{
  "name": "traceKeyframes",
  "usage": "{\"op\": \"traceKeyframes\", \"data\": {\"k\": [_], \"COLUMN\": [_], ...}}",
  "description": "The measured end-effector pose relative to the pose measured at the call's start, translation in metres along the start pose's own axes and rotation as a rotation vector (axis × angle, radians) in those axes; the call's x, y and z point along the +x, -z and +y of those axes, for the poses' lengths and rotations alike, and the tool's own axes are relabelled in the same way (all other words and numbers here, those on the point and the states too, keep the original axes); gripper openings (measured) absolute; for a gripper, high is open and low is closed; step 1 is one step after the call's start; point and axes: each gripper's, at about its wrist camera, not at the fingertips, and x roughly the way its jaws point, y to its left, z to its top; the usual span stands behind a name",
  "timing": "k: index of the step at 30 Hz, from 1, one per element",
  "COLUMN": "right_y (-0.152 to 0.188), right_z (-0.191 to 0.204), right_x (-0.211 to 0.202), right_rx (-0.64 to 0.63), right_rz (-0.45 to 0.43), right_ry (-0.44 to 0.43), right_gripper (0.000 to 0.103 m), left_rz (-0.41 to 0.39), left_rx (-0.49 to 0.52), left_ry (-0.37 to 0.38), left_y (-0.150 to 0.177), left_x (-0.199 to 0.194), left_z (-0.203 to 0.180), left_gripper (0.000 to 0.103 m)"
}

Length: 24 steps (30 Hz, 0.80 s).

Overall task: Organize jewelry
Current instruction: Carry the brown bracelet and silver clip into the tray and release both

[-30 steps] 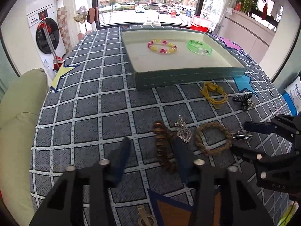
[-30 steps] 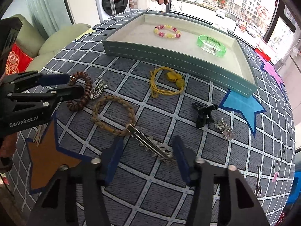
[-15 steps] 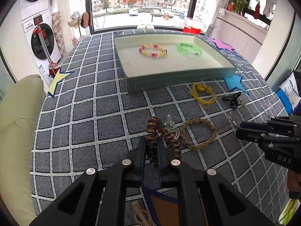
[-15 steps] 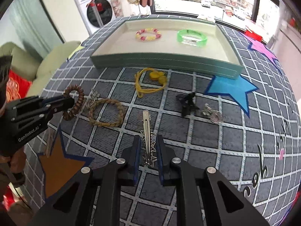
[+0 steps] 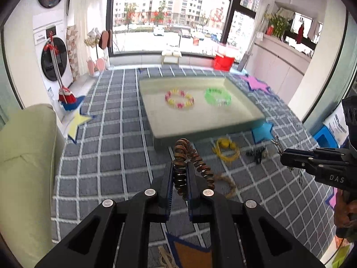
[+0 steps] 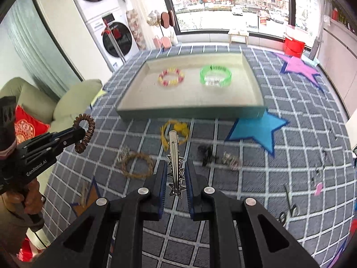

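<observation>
Jewelry is hanging in both tongs. Left tongs [image 5: 180,167] are clamping the brown coil bracelet [image 5: 181,154]. Right tongs [image 6: 175,167] are pinching the silver hair clip [image 6: 174,156].

Washer [image 5: 54,61] w/ red mop [image 5: 64,93] far left of fingers. Green sofa [image 5: 24,160] near left. Red bucket [image 5: 223,62] far ahead by window. Blue star [image 6: 256,129] ahead-right on grid-cloth worktop [image 5: 107,138].

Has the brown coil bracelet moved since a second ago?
Yes. The left gripper has lifted the coil bracelet off the cloth, towards the tray.
</observation>
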Motion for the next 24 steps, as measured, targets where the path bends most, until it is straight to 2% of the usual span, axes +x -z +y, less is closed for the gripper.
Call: {"op": "traceKeyframes", "data": {"k": [6, 13, 18, 24], "right_y": [-0.033, -0.071, -0.097, -0.118], "right_z": [-0.009, -0.027, -0.044, -0.067], "right_x": [-0.011, -0.006, 0.011, 0.044], "right_rx": [0.02, 0.05, 0.078, 0.136], "right_rz": [-0.042, -0.056, -0.047, -0.017], "right_ry": [0.01, 0.02, 0.043, 0.067], "right_gripper": [0.018, 0.018, 0.018, 0.018], "left_rz": [-0.033, -0.056, -0.042, 0.023], "left_rx": [0.001, 0.022, 0.037, 0.042], "left_ry": [-0.008, -0.017, -0.029, -0.046], "left_y": [-0.028, -0.059, -0.081, -0.097], "left_x": [0.0, 0.011, 0.033, 0.079], "left_z": [0.002, 0.0, -0.003, -0.001], "left_gripper": [0.025, 0.025, 0.025, 0.025]}}
